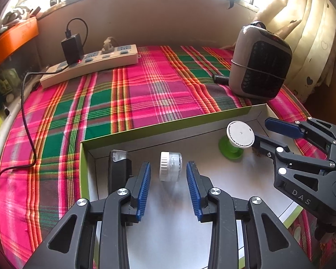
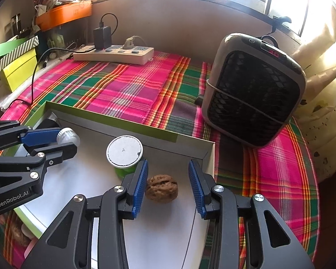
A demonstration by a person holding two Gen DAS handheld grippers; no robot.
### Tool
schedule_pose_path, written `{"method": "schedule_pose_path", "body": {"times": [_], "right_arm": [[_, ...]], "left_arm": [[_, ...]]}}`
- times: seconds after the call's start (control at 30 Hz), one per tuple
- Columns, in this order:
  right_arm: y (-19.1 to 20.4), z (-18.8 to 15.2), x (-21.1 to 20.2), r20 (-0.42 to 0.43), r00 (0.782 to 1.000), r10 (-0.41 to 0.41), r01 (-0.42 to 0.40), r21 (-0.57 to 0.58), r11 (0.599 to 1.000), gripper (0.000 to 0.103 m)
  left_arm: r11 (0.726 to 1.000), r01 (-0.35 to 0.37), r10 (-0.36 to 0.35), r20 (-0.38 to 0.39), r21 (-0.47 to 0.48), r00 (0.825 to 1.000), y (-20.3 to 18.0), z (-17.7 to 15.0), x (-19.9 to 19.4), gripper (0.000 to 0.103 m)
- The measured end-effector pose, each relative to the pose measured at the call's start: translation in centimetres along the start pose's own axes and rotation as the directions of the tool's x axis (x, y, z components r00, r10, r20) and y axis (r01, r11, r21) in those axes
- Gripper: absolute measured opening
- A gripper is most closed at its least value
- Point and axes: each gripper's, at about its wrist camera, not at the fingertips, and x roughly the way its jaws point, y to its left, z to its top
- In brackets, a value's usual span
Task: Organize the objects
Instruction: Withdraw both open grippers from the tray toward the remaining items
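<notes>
Both grippers hang over the shallow box (image 1: 159,132) on the plaid cloth (image 1: 145,89), left gripper (image 1: 169,188) spread around a little clear jar (image 1: 170,166) without touching, right gripper (image 2: 168,186) spread too, 1 pad just touching the walnut (image 2: 161,190) beside the green spool (image 2: 124,154).

So the tray (image 1: 212,115) sits on the cloth-covered bench (image 1: 145,85), holding a flashlight (image 1: 119,168) at the left, then a small jar (image 1: 170,167), a spool (image 1: 235,141) and a walnut (image 2: 161,190) at the right. Behind it, the power strip (image 1: 89,65) lies back left and the heater (image 1: 259,62) stands back right.
</notes>
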Motion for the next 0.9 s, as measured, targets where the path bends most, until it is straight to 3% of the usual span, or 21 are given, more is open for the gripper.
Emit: {"method": "schedule_pose_path", "body": {"times": [0.17, 0.9], "right_arm": [[-0.1, -0.1, -0.5, 0.009, 1.000, -0.004, 0.004, 0.003, 1.000, 0.045], [-0.4, -1.3, -2.7, 0.036, 0.999, -0.021, 0.019, 0.044, 0.999, 0.045]], "left_arm": [[1.000, 0.000, 0.000, 0.007, -0.002, 1.000, 0.0, -0.1, -0.5, 0.032], [1.000, 0.001, 0.000, 0.046, -0.014, 0.999, 0.1, -1.3, -3.2, 0.032]]}}
